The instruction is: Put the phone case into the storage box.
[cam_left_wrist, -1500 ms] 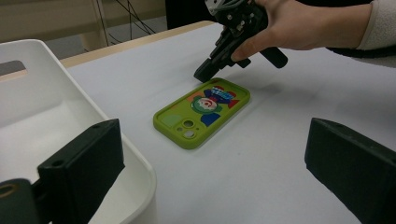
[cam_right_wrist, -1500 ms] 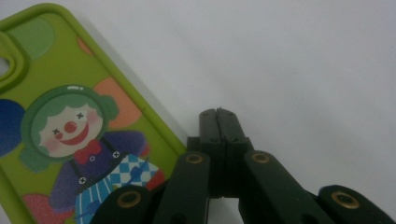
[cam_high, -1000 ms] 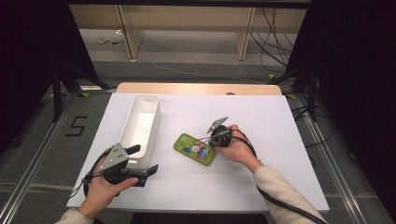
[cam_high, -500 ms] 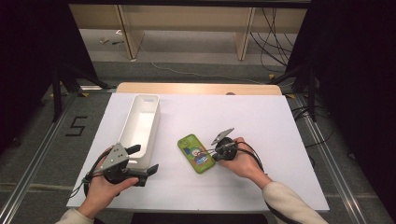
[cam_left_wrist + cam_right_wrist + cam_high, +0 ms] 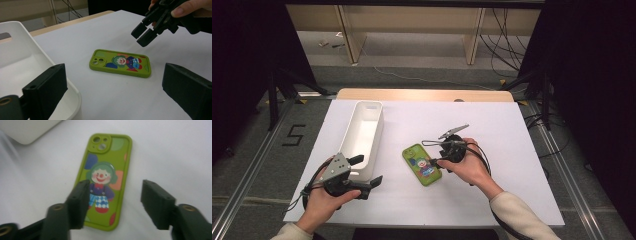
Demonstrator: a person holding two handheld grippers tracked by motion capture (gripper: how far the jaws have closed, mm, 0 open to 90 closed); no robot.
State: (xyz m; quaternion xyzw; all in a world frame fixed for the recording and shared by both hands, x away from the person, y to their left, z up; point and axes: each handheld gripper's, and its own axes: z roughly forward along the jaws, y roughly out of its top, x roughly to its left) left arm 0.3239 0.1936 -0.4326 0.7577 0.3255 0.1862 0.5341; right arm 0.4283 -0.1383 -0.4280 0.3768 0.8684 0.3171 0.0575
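A person at a white bench (image 5: 512,130) works two hand-held tools around a green phone case (image 5: 422,164), which lies flat, picture side up, near the middle of the bench, just right of a long white bin (image 5: 362,137). The right tool (image 5: 435,152) hovers at the case's right edge with its jaws apart and nothing between them; in the right gripper view they straddle the near end of the case (image 5: 103,180). The left tool (image 5: 368,170) waits near the bin's near end, jaws apart and empty. This looks like the approach to a pickup. Next, the right tool would need to drop lower and close across the case's narrow width, a thin, flat target.
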